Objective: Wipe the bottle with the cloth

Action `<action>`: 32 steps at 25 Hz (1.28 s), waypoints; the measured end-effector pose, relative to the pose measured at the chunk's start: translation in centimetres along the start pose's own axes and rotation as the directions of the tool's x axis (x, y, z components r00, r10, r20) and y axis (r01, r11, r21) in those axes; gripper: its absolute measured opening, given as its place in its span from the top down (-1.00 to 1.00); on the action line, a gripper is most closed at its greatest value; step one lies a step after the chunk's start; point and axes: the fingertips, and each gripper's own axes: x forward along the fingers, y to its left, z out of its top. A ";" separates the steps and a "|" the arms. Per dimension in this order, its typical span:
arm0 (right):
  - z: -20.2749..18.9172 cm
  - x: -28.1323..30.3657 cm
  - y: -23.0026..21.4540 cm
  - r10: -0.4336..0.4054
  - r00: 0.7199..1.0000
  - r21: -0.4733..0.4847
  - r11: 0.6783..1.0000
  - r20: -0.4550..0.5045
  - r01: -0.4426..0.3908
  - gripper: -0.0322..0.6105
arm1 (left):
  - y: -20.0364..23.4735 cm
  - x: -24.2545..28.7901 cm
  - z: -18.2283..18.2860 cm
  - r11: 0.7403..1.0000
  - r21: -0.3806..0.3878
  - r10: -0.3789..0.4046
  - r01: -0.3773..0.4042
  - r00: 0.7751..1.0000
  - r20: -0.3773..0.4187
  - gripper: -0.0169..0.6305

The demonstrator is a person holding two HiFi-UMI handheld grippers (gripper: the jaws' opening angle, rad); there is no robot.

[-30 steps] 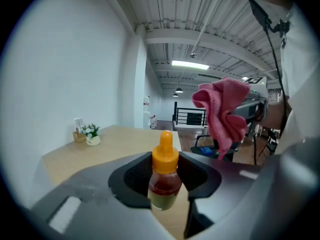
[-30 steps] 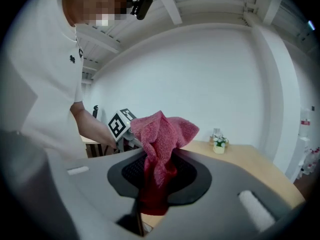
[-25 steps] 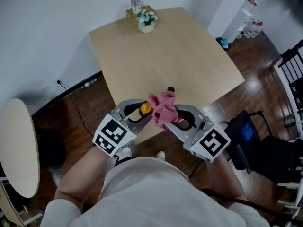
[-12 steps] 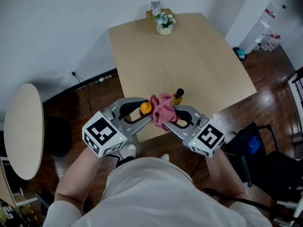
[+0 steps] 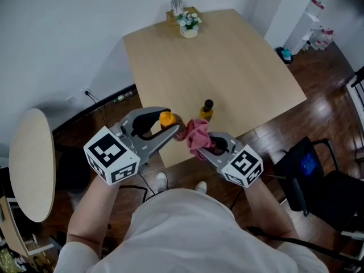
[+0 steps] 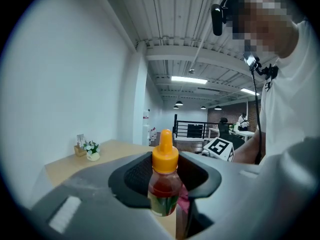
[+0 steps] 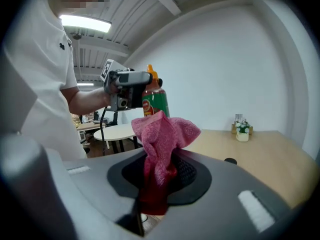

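Pale wood tabletop [image 5: 239,56] against a white wall, with dark floorboards around it. The task's bottle [image 6: 164,184], orange-capped, holding red sauce and wearing a green label, is off the tabletop. It is held upright in the air near the tabletop's near edge, clamped between the jaws of the left gripper [image 5: 172,131]. Just beside it, the right gripper [image 5: 203,147] has its jaws closed on a pink cloth [image 7: 161,136], whose loose upper folds stick up toward the bottle. From the head view the two look very close, but whether the cloth touches the bottle I cannot tell.

Farther out, a small dark bottle with a black cap [image 5: 206,109] stands on the tabletop, and a little pot of white flowers [image 5: 189,26] sits at the far edge.

The wiping looks about to begin or just under way. The next move probably calls for pressing the cloth's free folds against the bottle's side and rubbing along it, while the left jaws hold the bottle steady.
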 end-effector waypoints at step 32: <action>6.7 2.5 7.2 -0.051 0.999 -0.182 0.982 0.014 0.053 0.62 | 1.2 2.1 0.8 0.993 -0.014 -0.115 0.115 0.993 -0.011 0.46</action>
